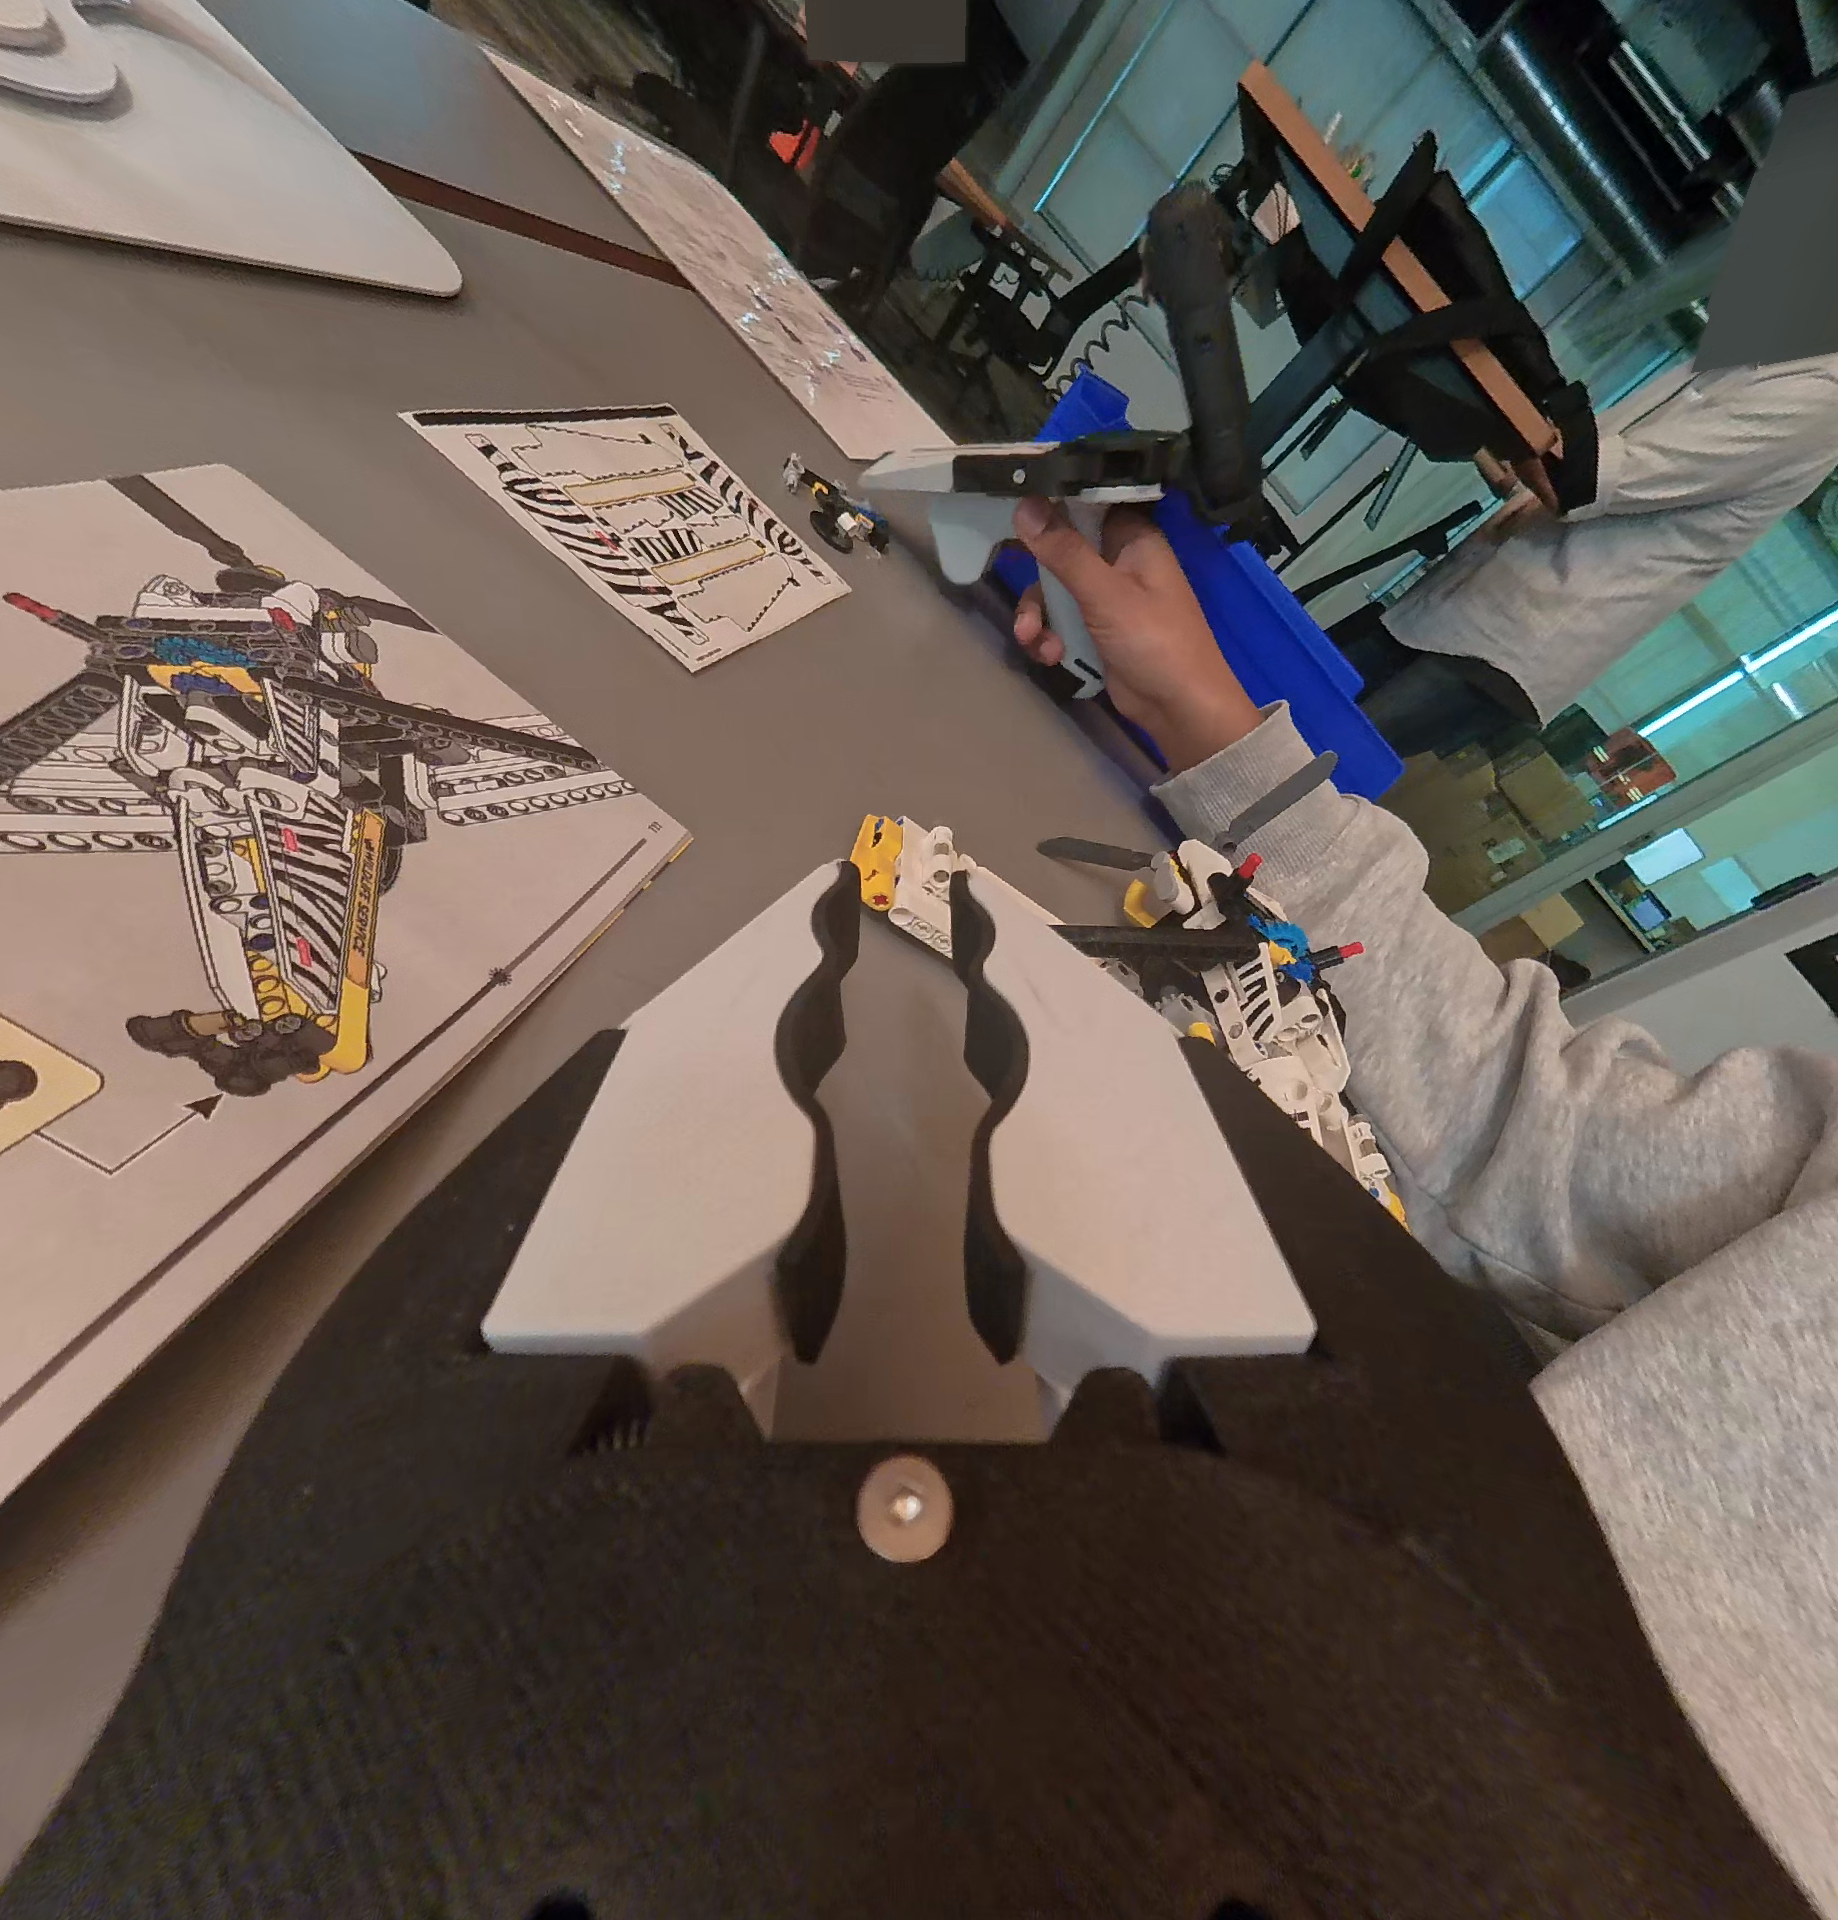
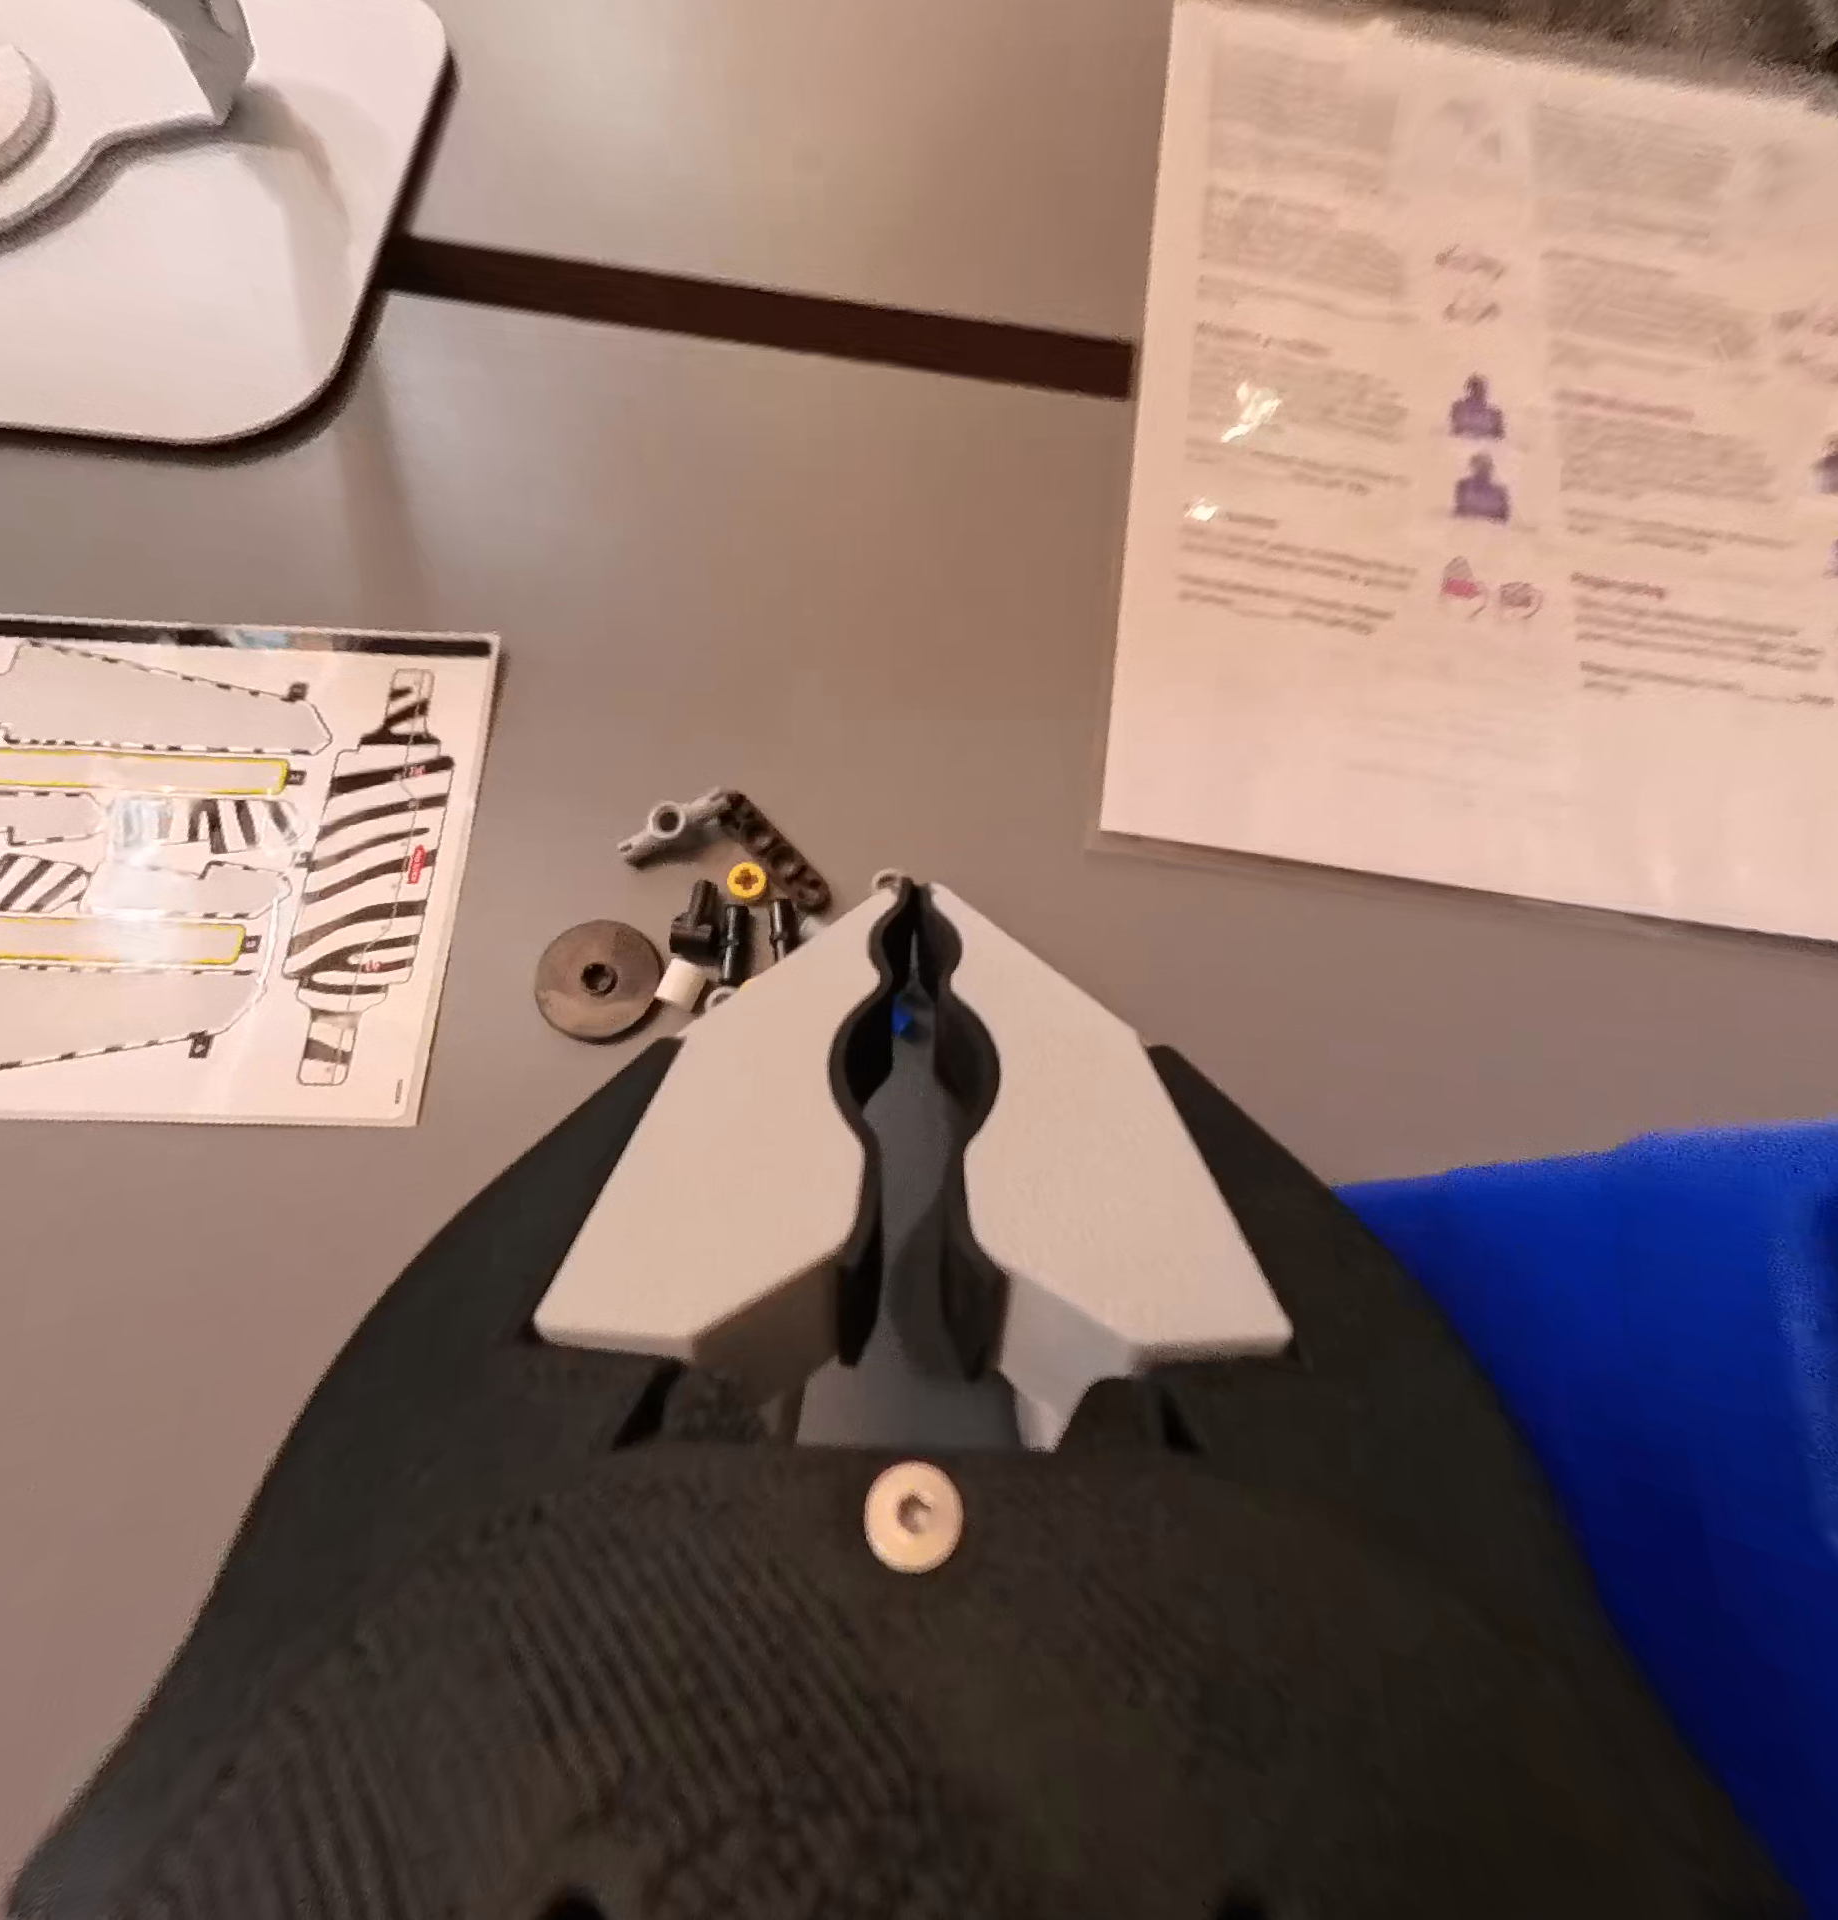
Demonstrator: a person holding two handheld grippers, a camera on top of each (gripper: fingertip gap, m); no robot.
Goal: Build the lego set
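Note:
A partly built white, yellow and black lego helicopter [image 1: 1247,997] lies on the grey table. My left gripper [image 1: 902,878] has its jaws closed on the model's yellow-and-white end. My right gripper [image 2: 910,899] is shut, its tips just over a small pile of loose pieces [image 2: 728,904]: a black disc [image 2: 595,977], black pins, a grey connector and a yellow stud. A small blue bit shows through the gap between its pads; I cannot tell if it is held. In the left wrist view the right gripper [image 1: 879,476] hovers above that pile [image 1: 842,509].
An open instruction booklet [image 1: 271,831] lies left, a zebra-striped sticker sheet [image 2: 198,862] beyond it. A laminated sheet [image 2: 1466,468] lies far right, a blue bin [image 2: 1673,1351] near right, and a white stand base [image 2: 167,260] far left. A grey sleeve [image 1: 1517,1091] crosses over the model. The tips of one gripper are about 35 cm away from the tips of the other.

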